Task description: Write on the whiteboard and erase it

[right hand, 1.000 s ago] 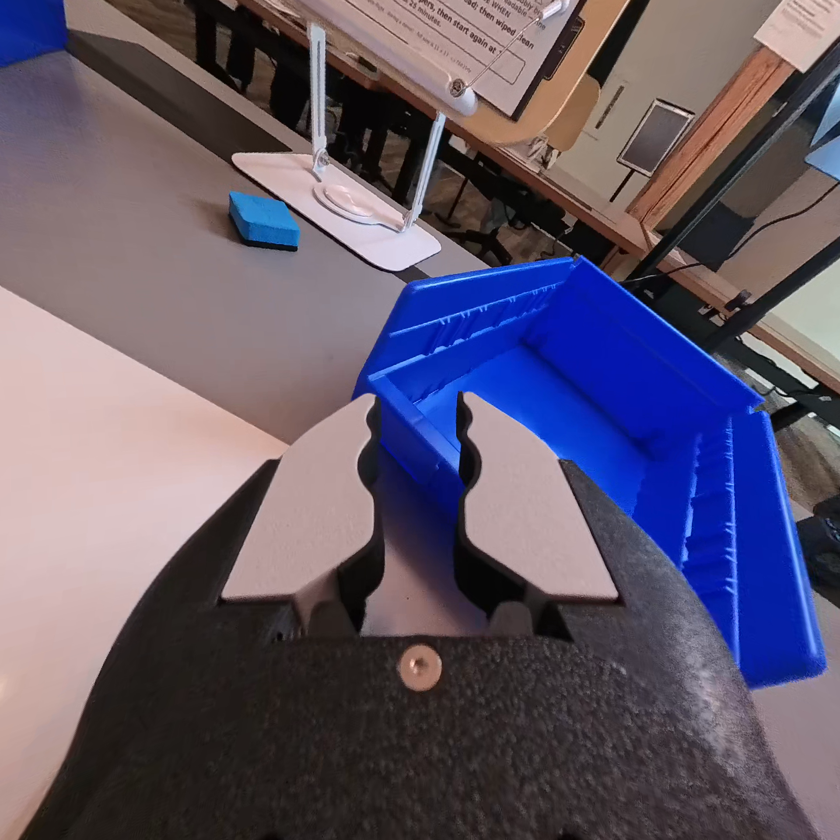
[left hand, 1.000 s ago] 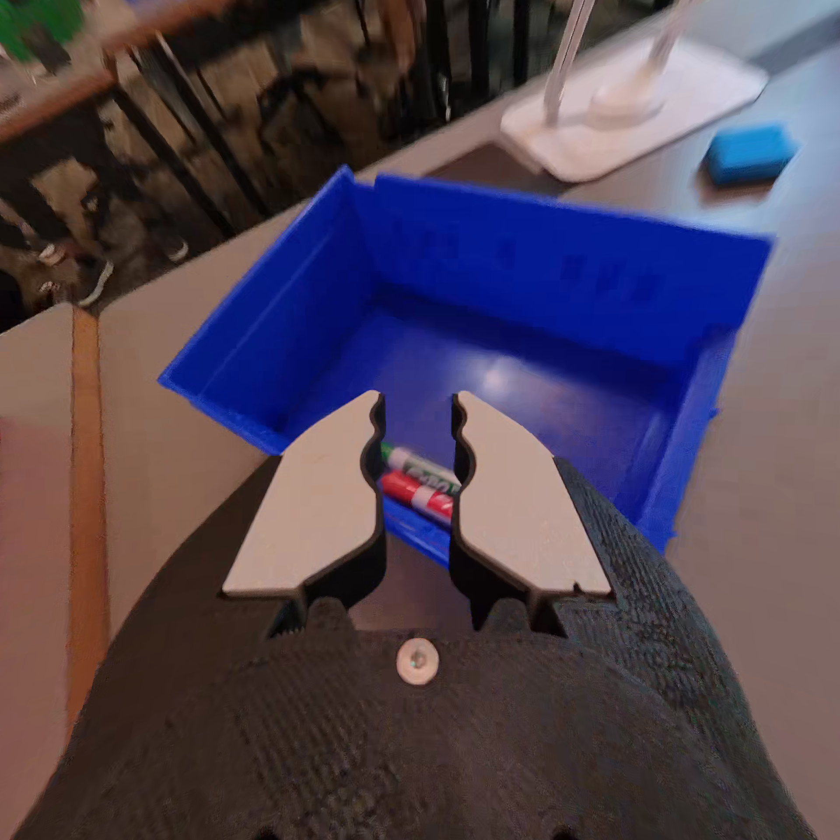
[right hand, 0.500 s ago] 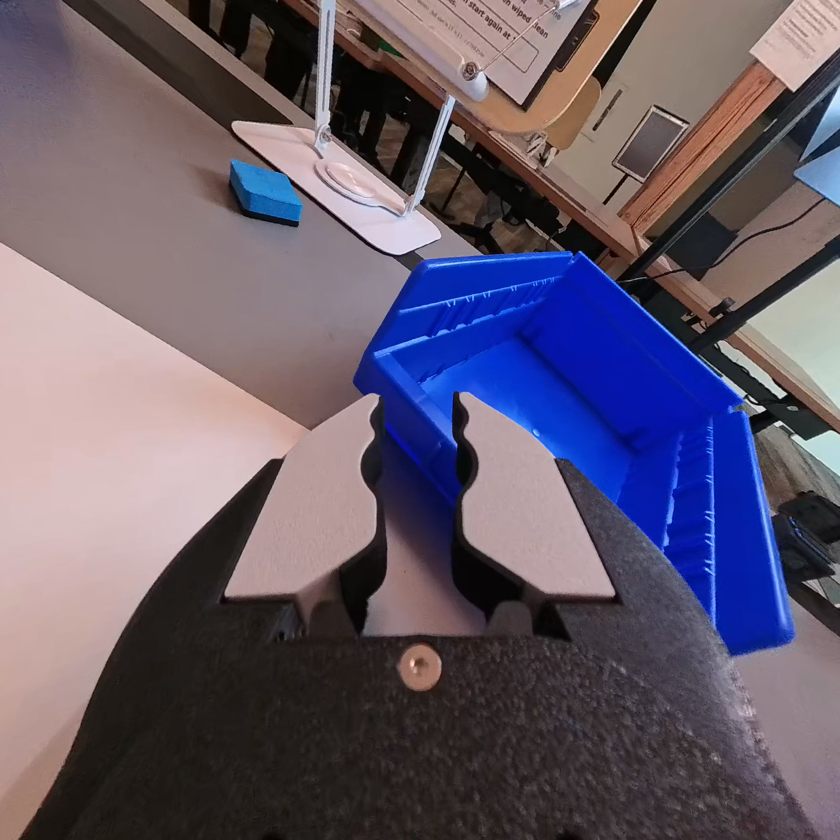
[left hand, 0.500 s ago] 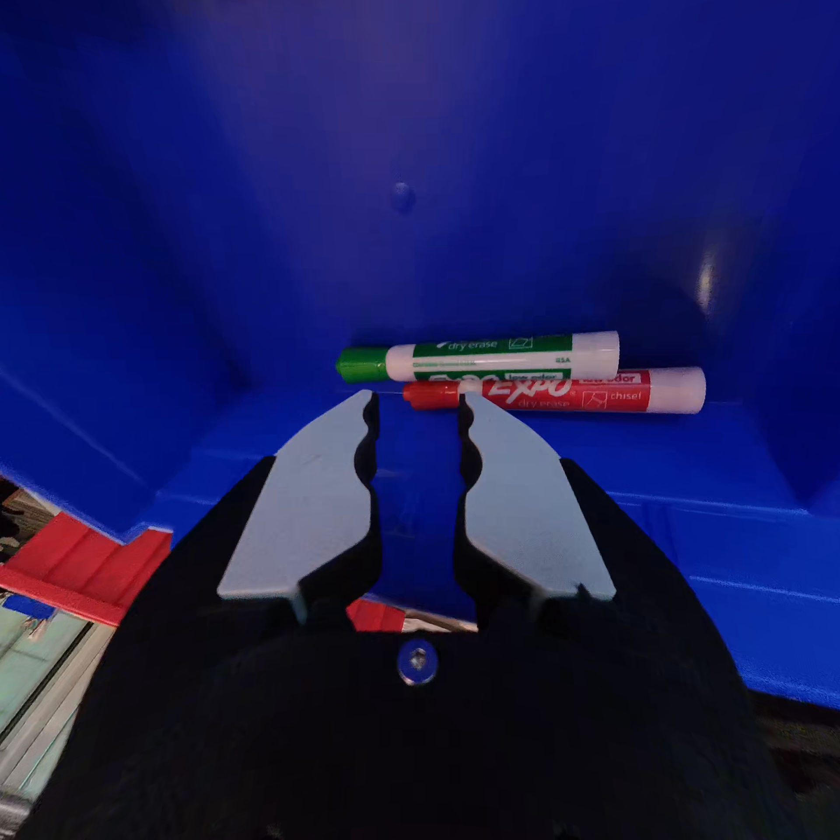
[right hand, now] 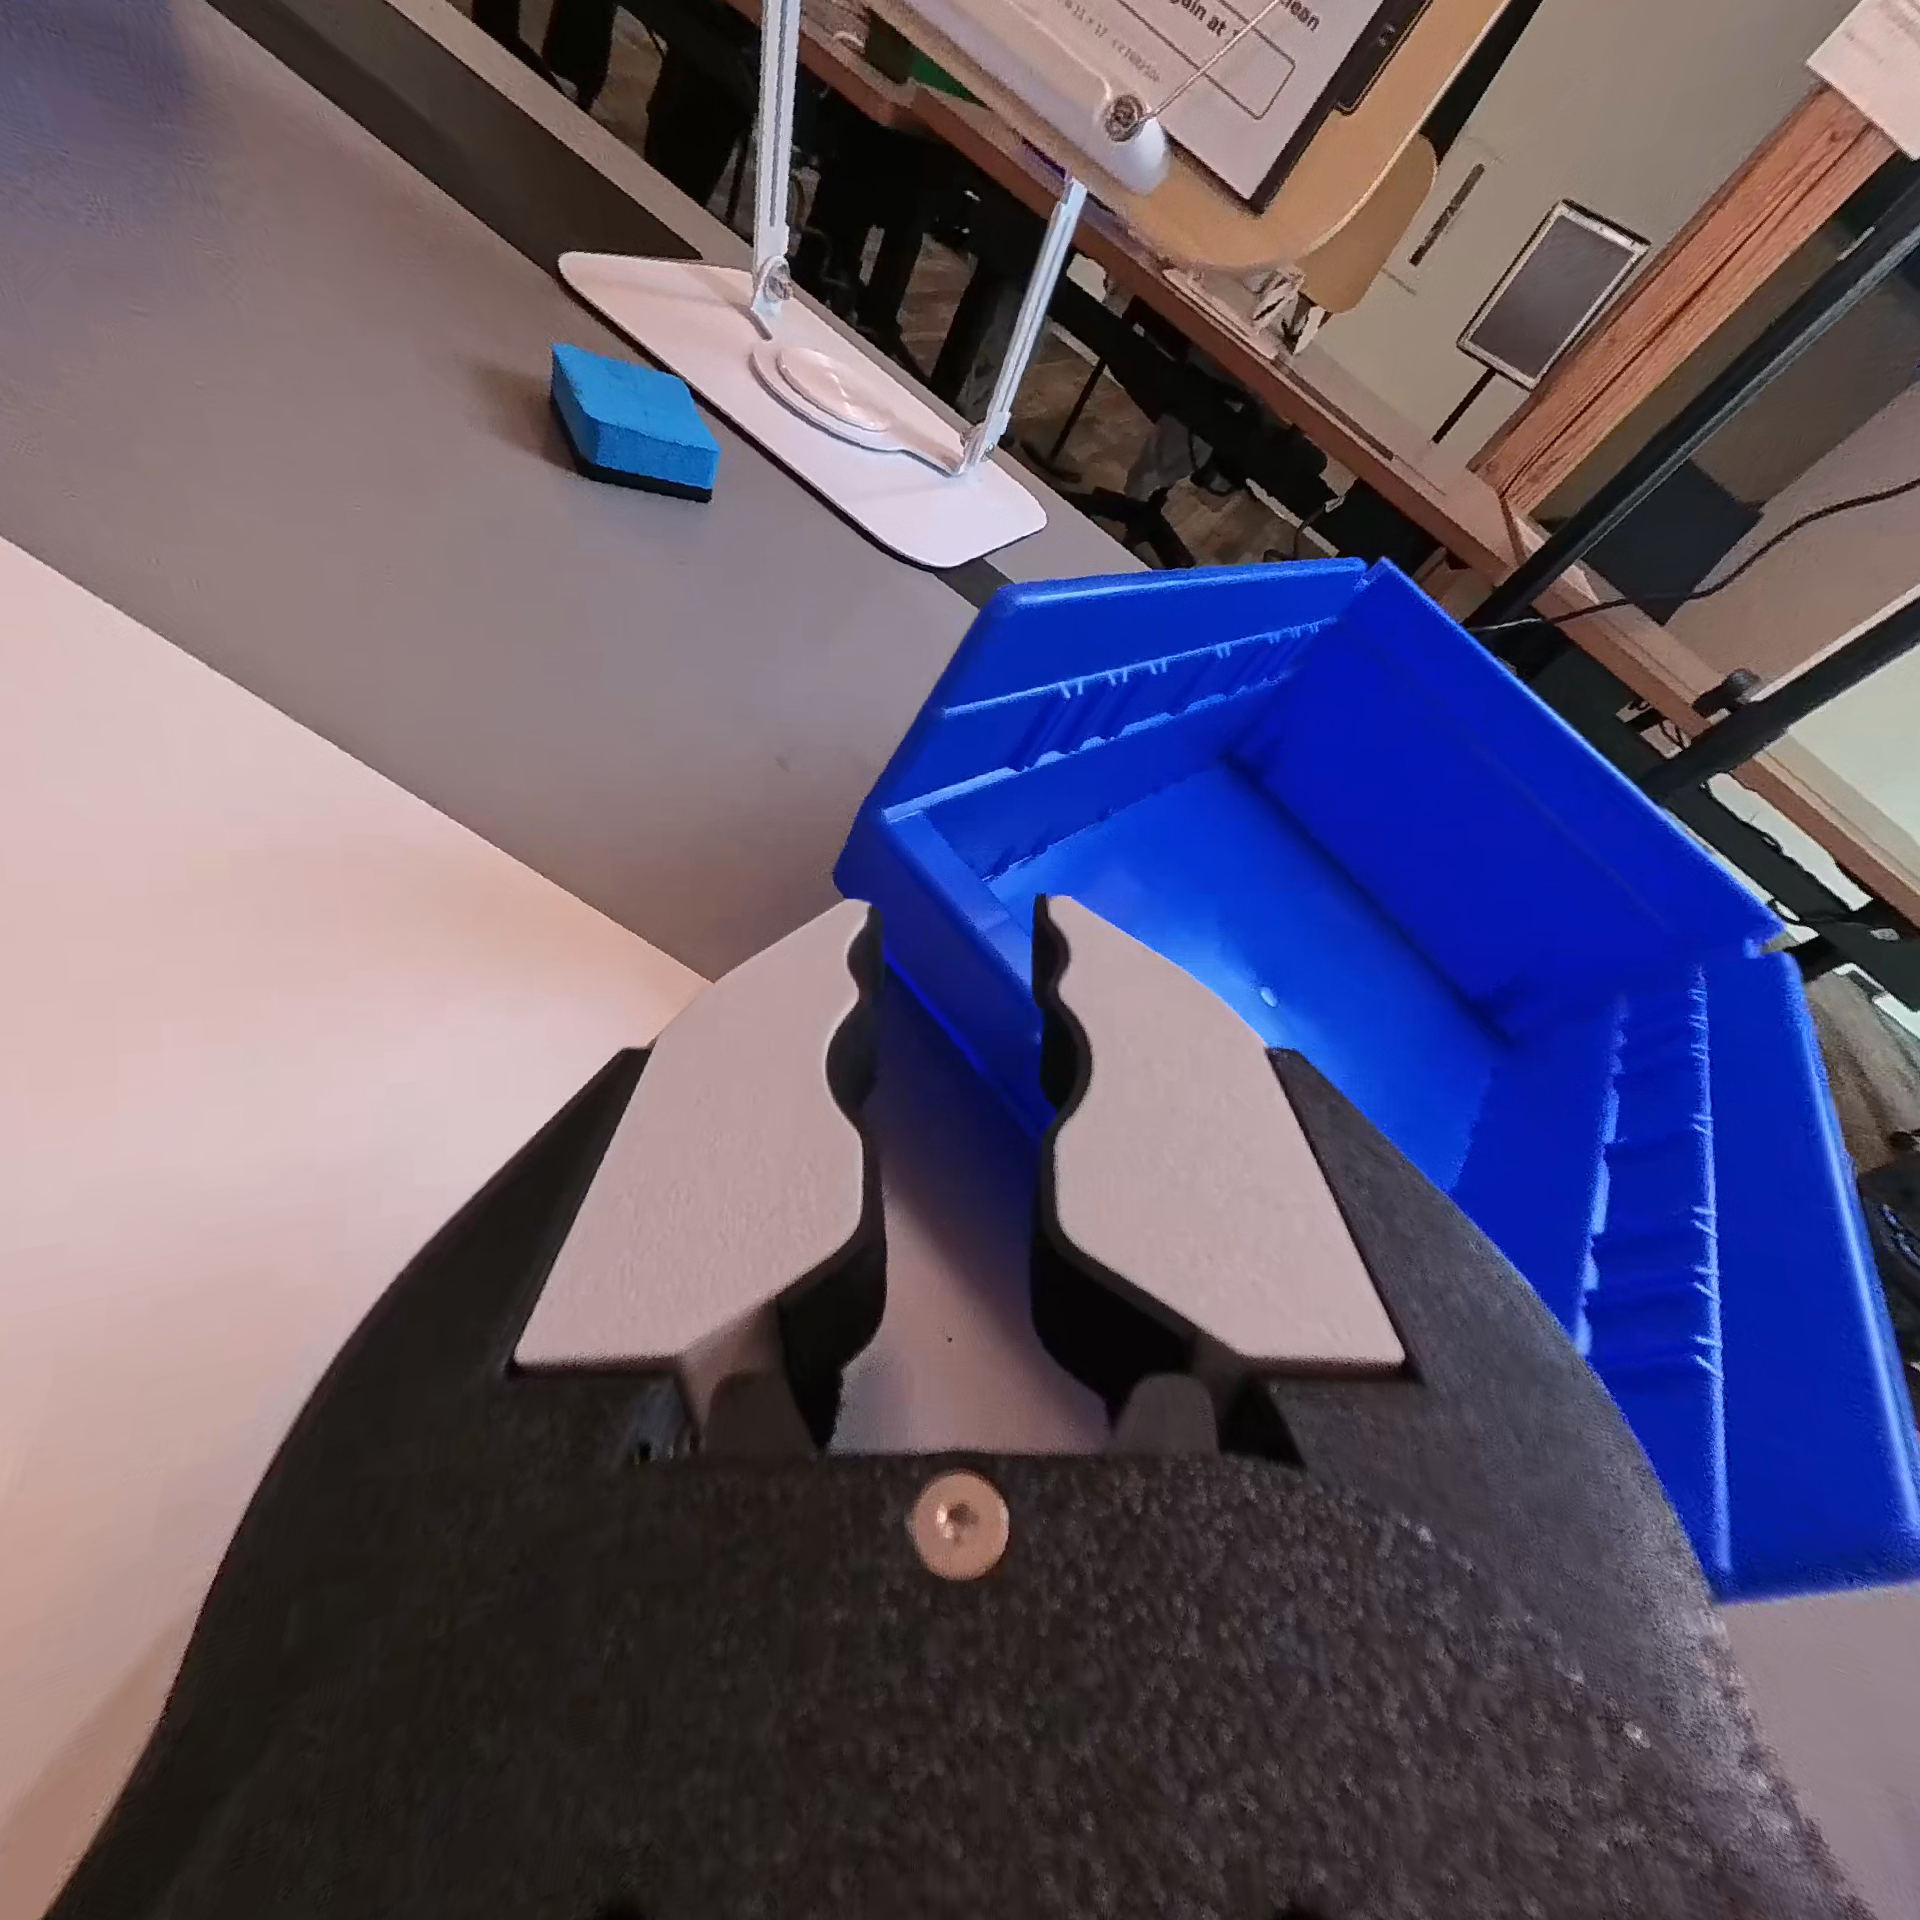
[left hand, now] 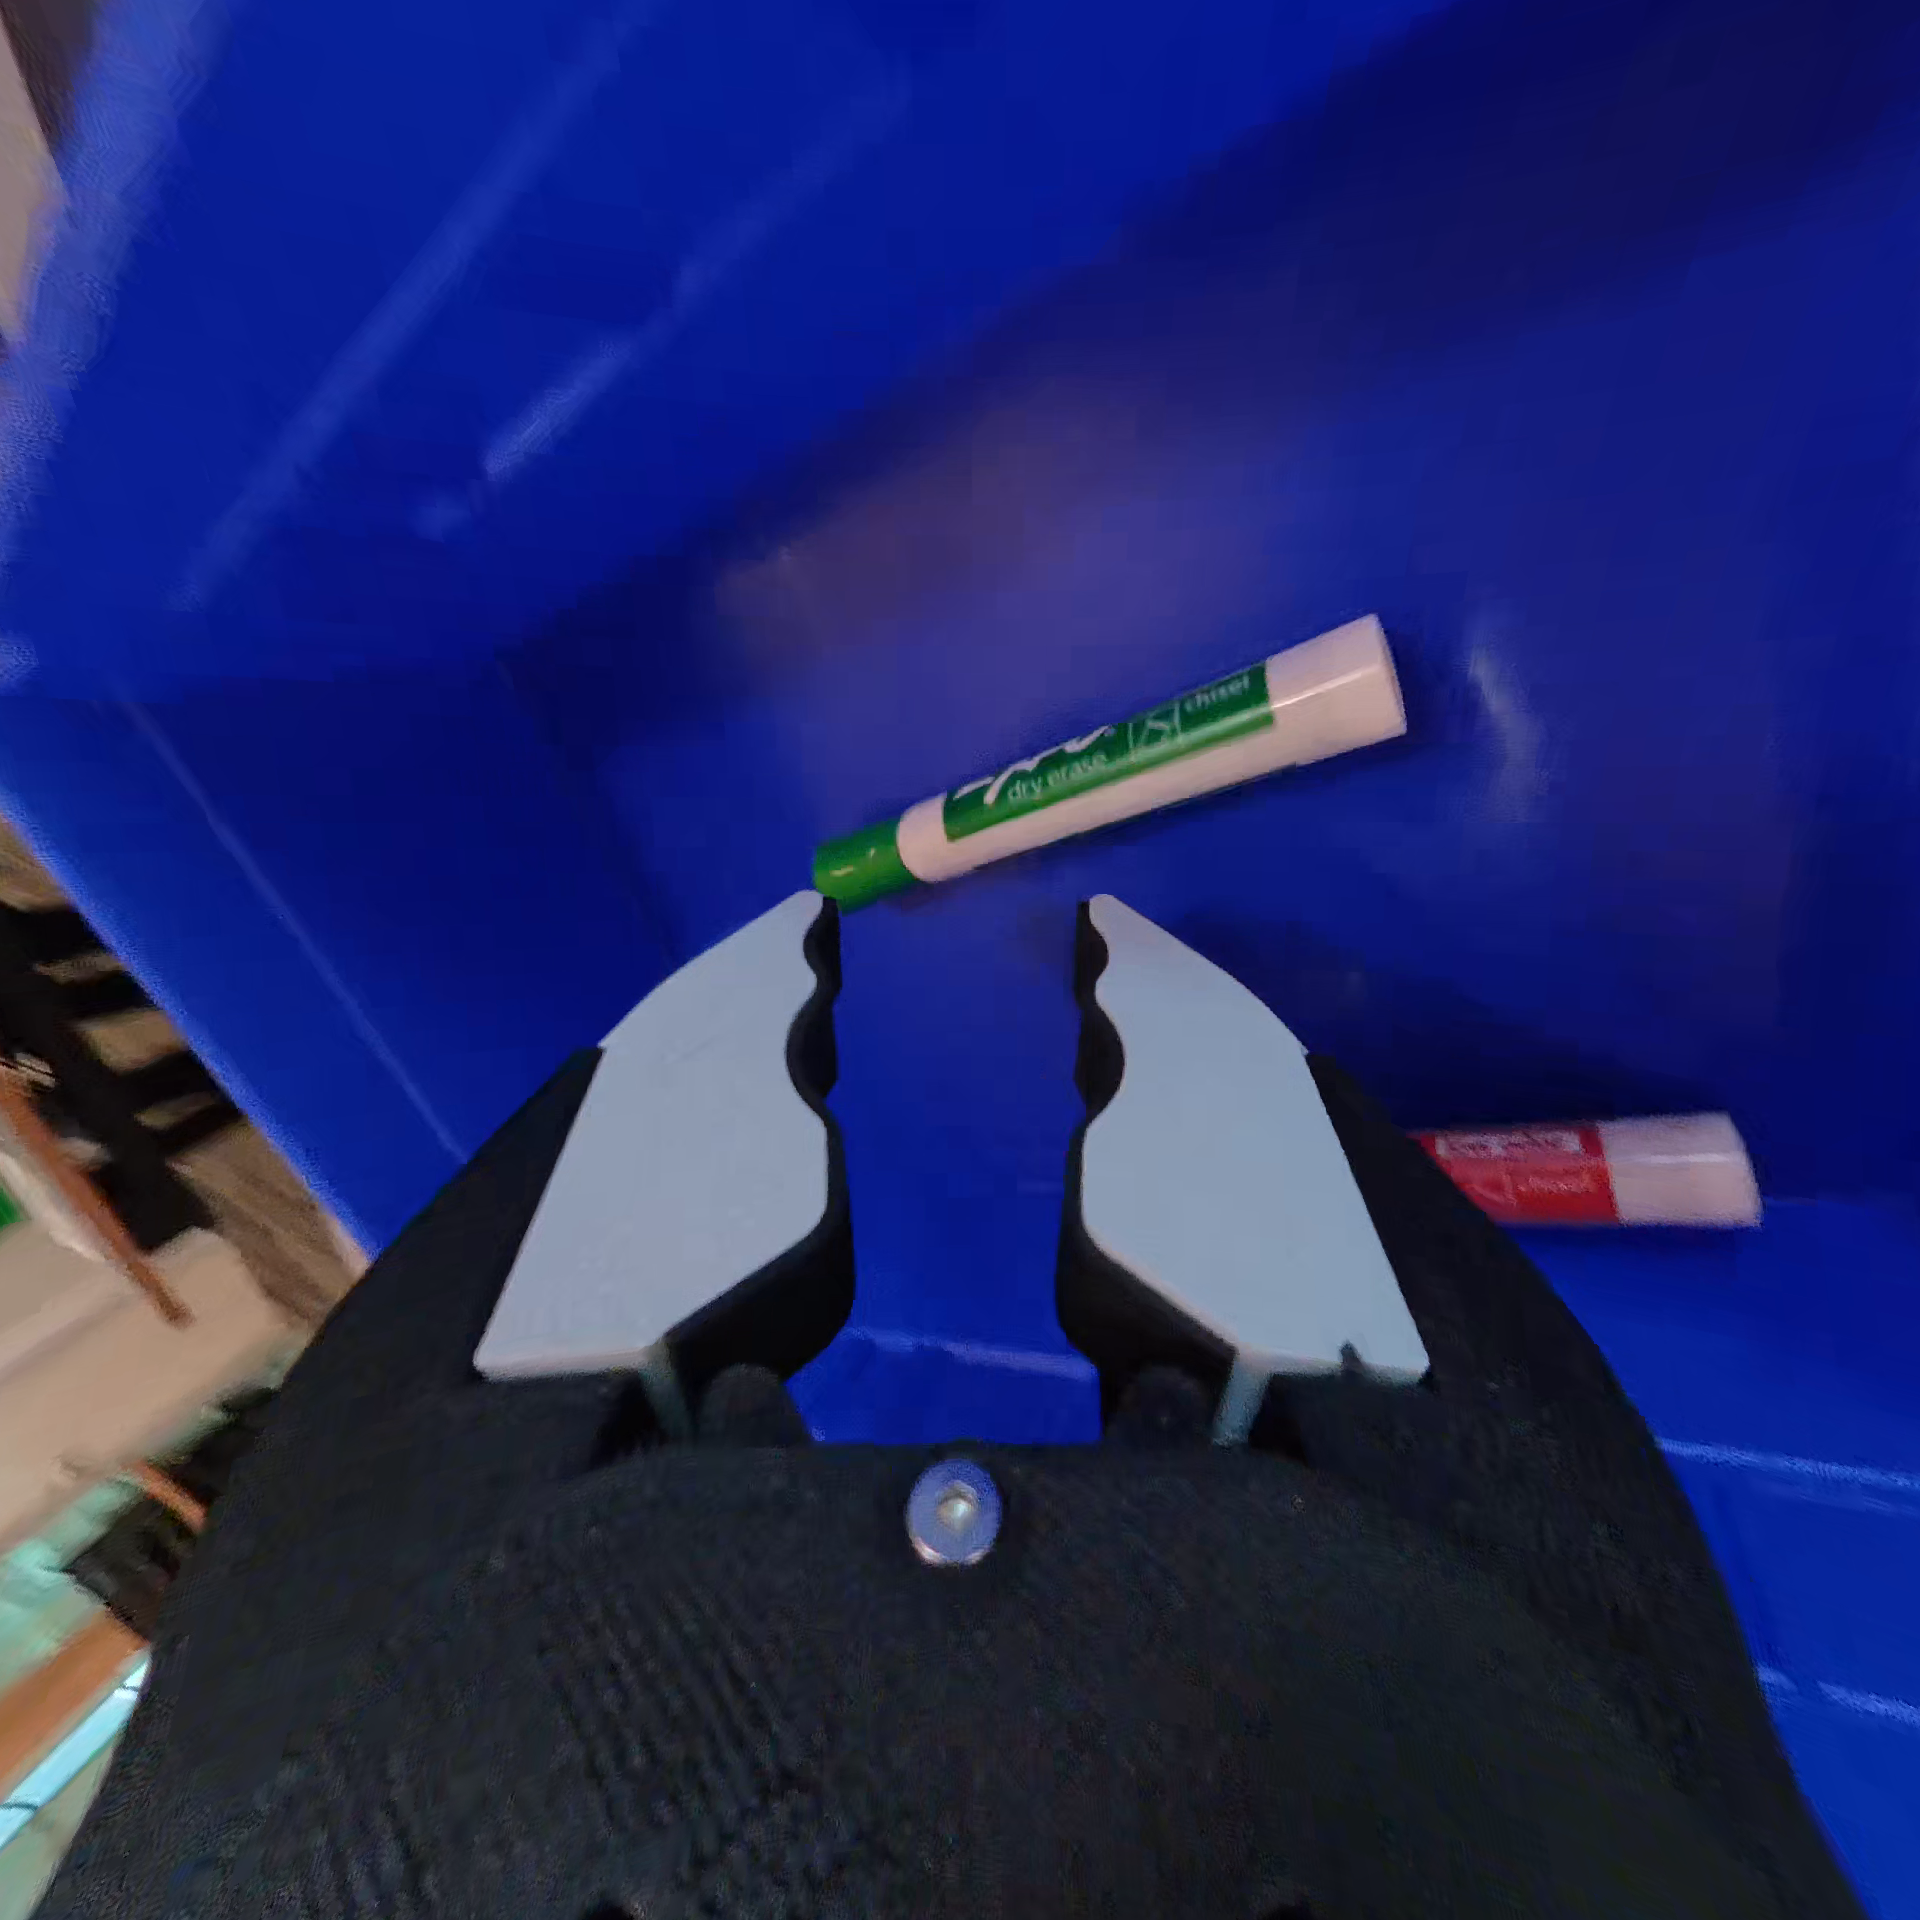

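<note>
- The left gripper [left hand: 954, 906] reaches inside a blue bin [left hand: 520, 520]; its two fingers stand spread with only the bin's blue plastic showing between them.
- A green dry-erase marker [left hand: 1112, 764] lies tilted in the bin just past the fingertips, its green cap end right at the tip of the left finger [left hand: 707, 1091]; whether the two touch cannot be told.
- A red dry-erase marker [left hand: 1590, 1169] lies apart from the green one, lower right, partly hidden behind the right finger.
- The right gripper [right hand: 956, 909] hovers over the grey table [right hand: 364, 582] before another blue bin [right hand: 1507, 831], fingers parted, nothing pinched between them.
- A blue eraser [right hand: 634, 426] sits on the table just beside the white base [right hand: 831, 416] of a stand.
- The stand carries the whiteboard [right hand: 1226, 62], of which only the lower edge shows, at the top of the right wrist view.
</note>
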Available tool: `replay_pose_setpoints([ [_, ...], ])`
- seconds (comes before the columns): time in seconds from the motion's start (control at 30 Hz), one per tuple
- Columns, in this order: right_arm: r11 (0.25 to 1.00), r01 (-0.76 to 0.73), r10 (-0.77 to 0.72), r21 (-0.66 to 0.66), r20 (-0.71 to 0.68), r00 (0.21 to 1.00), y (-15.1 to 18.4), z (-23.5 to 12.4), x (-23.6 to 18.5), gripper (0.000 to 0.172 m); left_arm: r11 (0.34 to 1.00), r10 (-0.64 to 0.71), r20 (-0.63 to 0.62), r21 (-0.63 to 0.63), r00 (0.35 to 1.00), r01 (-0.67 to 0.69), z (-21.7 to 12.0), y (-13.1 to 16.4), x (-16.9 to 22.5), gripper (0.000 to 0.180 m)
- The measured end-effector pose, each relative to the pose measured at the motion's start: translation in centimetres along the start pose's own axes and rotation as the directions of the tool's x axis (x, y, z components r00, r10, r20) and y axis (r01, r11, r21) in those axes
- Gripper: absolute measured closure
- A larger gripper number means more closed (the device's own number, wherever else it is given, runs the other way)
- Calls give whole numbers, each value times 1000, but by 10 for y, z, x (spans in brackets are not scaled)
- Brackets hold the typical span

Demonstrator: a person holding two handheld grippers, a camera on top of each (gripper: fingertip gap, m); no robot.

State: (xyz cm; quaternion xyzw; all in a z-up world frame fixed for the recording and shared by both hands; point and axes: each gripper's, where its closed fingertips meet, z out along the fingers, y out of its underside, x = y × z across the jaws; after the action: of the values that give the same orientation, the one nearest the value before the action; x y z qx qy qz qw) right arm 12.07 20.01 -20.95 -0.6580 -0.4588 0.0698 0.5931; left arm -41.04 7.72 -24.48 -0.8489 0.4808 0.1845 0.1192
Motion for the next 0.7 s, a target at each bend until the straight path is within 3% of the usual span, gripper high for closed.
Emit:
replay_pose_setpoints([
  [0.07,1000,17,-16,-11,8,1000,1,2,-2,144,992,123,8,0,992,-123,5,-16,1,131],
  [0.13,999,31,-31,-16,11,999,2,1,-4,144,974,204,-61,-88,977,-209,15,-16,10,128],
  [0.2,999,33,-33,-14,11,999,3,-1,-3,144,948,261,-109,-157,959,-276,24,-14,15,138],
  [0.33,1000,5,-5,-8,13,1000,2,-4,0,144,937,288,-142,-165,947,-309,26,-20,19,160],
  [0.4,1000,4,-4,-11,9,1000,3,-4,0,145,937,279,-146,-178,949,-302,25,-20,18,158],
  [0.57,1000,13,-13,-21,17,1000,4,-3,-2,145,981,165,-27,-99,986,-167,14,-37,-9,152],
  [0.63,1000,13,-13,-22,20,1000,4,-2,-3,145,1000,-19,-56,-11,998,18,11,-47,-16,150],
  [0.7,1000,11,-10,-21,20,1000,4,-2,-3,145,955,-275,-149,73,950,288,8,-59,-24,149],
])
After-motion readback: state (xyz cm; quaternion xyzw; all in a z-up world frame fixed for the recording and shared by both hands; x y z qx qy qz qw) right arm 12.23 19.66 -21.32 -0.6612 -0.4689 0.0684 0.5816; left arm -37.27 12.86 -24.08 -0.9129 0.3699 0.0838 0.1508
